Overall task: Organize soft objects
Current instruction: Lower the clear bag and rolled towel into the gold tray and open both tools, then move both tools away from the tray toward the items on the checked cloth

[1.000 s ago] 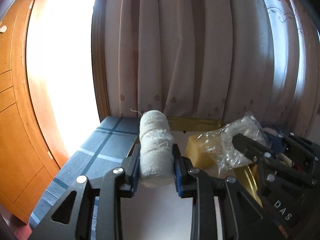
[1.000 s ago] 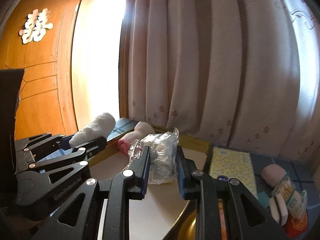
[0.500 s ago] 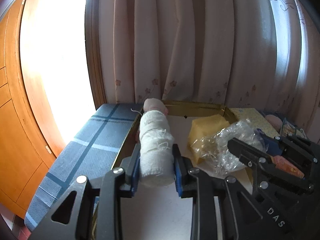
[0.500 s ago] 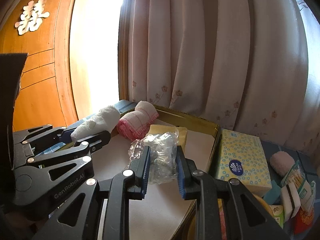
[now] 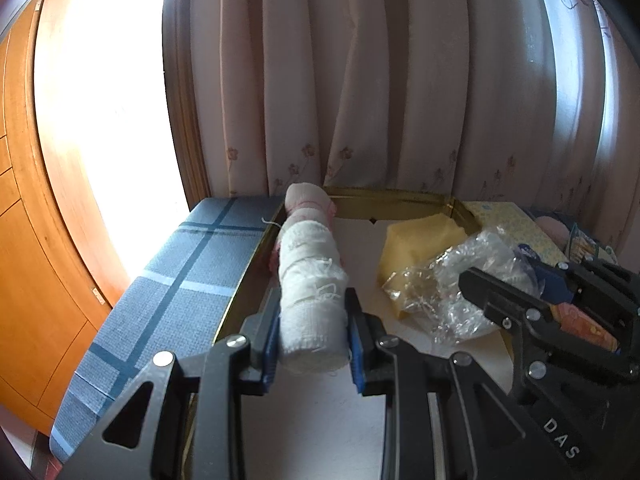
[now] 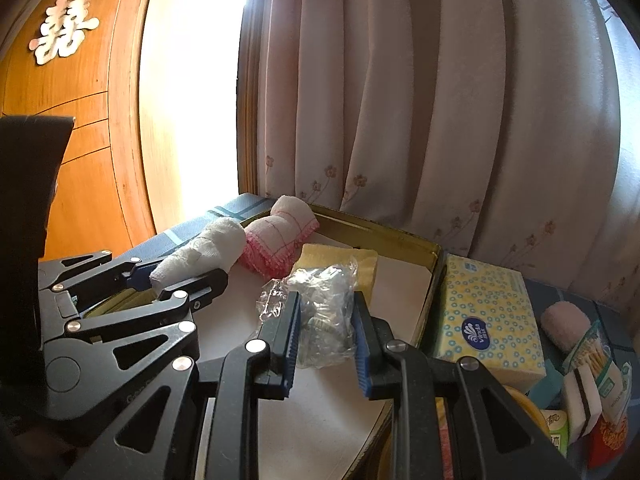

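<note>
Now angled downward over gold-rimmed tray (image 6: 430, 254), both. Left gripper (image 5: 312, 334), low centre of its own view: blue pads pinching white rolled cloth (image 5: 312, 288), roll pointing away toward pink-edged cloth roll (image 6: 280, 240). Right gripper (image 6: 324, 336), low centre of its view: pressed onto crinkled clear plastic bag (image 6: 320, 312), above folded yellow cloth (image 6: 340, 260). "GenRobot" partly readable at lower left of right view, "DAS" at lower right of left view. Blue logo on yellow tissue box (image 6: 488, 316) at right, lettering too small. Lower than a second ago, tipped further down; more tray showing, grips unchanged.
</note>
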`<state>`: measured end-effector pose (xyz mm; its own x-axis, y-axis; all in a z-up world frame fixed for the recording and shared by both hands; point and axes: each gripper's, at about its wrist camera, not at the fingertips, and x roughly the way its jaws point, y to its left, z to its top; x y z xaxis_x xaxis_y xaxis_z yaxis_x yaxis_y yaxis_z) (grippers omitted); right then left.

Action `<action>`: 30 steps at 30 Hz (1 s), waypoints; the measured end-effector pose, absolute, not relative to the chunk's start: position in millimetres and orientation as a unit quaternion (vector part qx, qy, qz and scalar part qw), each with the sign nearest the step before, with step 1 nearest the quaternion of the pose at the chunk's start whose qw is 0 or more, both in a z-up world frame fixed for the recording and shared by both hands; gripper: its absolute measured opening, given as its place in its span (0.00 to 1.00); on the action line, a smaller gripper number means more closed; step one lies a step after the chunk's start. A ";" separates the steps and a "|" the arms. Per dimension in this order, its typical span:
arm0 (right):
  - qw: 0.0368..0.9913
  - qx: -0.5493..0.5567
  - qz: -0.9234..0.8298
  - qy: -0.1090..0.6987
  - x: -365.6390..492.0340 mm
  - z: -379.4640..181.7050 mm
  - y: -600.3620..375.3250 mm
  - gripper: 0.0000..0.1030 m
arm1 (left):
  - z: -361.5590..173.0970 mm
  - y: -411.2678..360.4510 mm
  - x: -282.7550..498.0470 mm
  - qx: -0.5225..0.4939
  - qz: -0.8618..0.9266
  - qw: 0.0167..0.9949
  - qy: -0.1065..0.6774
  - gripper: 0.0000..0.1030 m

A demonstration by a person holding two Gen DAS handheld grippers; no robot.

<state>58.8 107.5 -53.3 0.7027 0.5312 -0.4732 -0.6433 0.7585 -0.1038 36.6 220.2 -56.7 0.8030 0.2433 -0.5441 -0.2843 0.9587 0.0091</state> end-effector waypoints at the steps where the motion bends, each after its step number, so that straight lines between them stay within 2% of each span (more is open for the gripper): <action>1: 0.913 -0.132 0.322 0.213 58.7 -53.1 107.5 0.26 | -56.7 220.3 36.6 -0.036 0.139 0.949 0.281 0.26; 6: 0.909 -0.126 0.330 0.221 59.7 -53.5 110.2 0.26 | -58.5 223.4 39.3 -0.038 0.142 0.947 0.285 0.29; 9: 0.905 -0.129 0.331 0.232 61.7 -56.3 117.3 0.29 | -59.8 224.7 40.6 -0.033 0.149 0.946 0.287 0.28; 11: 0.905 -0.134 0.322 0.241 63.3 -57.8 122.0 0.35 | -61.3 229.2 41.1 -0.040 0.152 0.944 0.291 0.30; 13: 0.908 -0.133 0.316 0.242 63.4 -58.8 122.0 0.43 | -61.6 233.9 39.2 -0.052 0.153 0.943 0.291 0.38; 15: 0.916 -0.126 0.302 0.234 62.3 -57.8 115.7 0.55 | -60.0 235.7 35.2 -0.054 0.167 0.944 0.281 0.58; 17: 0.924 -0.119 0.289 0.221 60.4 -55.6 108.3 0.67 | -57.3 236.4 30.9 -0.060 0.173 0.946 0.269 0.69; 22: 0.930 -0.095 0.290 0.203 51.6 -48.0 88.9 0.72 | -49.9 222.3 21.3 -0.060 0.167 0.953 0.247 0.73; 26: 0.939 -0.076 0.286 0.176 40.8 -37.6 68.0 0.72 | -43.4 209.2 15.6 -0.065 0.170 0.956 0.232 0.88; 30: 0.948 -0.060 0.274 0.150 34.9 -28.3 38.0 0.74 | -39.6 188.9 16.6 -0.044 0.164 0.960 0.223 0.90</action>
<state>34.9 38.0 -28.3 0.8047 0.5019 -0.3172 -0.5380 0.8423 -0.0319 16.6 188.9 -39.6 0.8462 0.2954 -0.4435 -0.3351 0.9421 -0.0118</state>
